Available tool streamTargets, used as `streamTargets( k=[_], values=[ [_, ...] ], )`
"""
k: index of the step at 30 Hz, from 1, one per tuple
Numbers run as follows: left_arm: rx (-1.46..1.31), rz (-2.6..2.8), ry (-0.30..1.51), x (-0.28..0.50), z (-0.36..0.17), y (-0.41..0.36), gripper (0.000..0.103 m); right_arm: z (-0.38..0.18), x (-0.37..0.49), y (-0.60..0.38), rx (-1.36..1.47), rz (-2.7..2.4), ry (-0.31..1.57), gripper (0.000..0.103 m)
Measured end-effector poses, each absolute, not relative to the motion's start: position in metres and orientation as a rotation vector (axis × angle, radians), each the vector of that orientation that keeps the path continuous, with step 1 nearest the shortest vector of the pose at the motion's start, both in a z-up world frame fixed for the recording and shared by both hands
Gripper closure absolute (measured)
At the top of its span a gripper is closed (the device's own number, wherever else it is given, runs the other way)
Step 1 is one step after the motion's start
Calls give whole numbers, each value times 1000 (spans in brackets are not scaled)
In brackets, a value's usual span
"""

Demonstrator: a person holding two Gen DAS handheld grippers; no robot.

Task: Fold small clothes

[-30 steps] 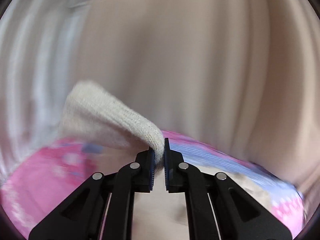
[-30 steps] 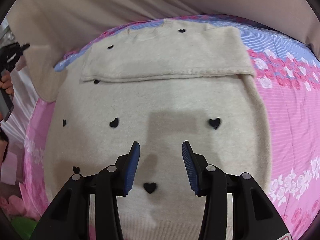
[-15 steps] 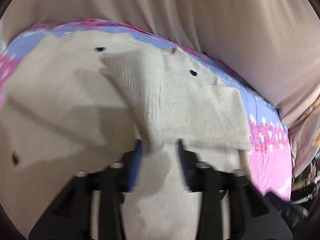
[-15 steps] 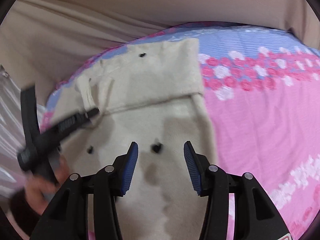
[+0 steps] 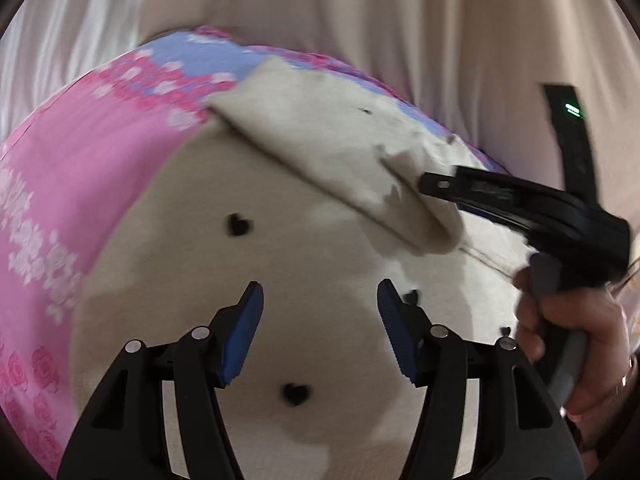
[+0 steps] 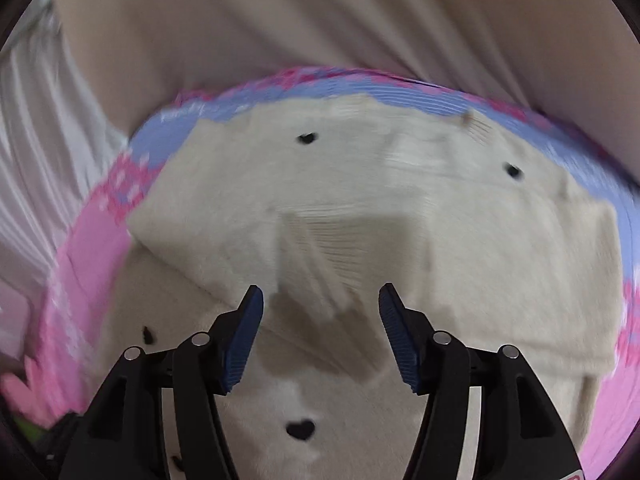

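1. Bedsheet [image 5: 92, 184], pink and lilac with a floral print, covers the bed; beige curtains [image 6: 320, 20] hang behind it.
2. Cream sweater [image 5: 304, 264] with black hearts lies flat on the sheet, its sleeve [image 6: 224, 216] folded across the chest.
3. Left gripper [image 5: 320, 320] hovers above the sweater, spread wide, holding nothing.
4. Right gripper [image 6: 320, 316], likewise spread and unloaded, hangs over the folded sleeve.
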State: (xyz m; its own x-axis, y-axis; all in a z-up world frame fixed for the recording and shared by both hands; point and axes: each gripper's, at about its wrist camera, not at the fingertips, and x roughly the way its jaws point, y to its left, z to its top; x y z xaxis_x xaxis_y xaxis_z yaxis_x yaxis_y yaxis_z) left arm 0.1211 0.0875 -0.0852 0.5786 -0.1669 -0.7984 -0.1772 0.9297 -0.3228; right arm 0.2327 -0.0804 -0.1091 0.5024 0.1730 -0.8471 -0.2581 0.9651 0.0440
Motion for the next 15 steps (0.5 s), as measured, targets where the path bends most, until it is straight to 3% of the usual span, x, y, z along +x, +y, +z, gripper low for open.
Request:
streamTargets(
  k=[1, 2, 6, 10, 13, 15],
  values=[
    [-396, 13, 965, 120, -86, 93, 46, -117, 240, -69, -156, 249, 1028, 63],
    [-401, 17, 966, 118, -85, 97, 46, -120, 246, -64, -191, 234, 1040, 95],
    [-417, 17, 954, 117, -80, 109, 46, -75, 256, -106, 4, 216, 943, 95],
    [-414, -7, 945, 127, -78, 108, 42, -11, 229, -221, 323, 117, 767, 95],
    [-462, -30, 952, 143, -83, 106, 42, -39, 218, -288, 412, -33, 808, 95],
    [-524, -46, 965, 158, -88, 107, 42, -100, 215, -335, 471, -146, 934, 95]
  ],
)
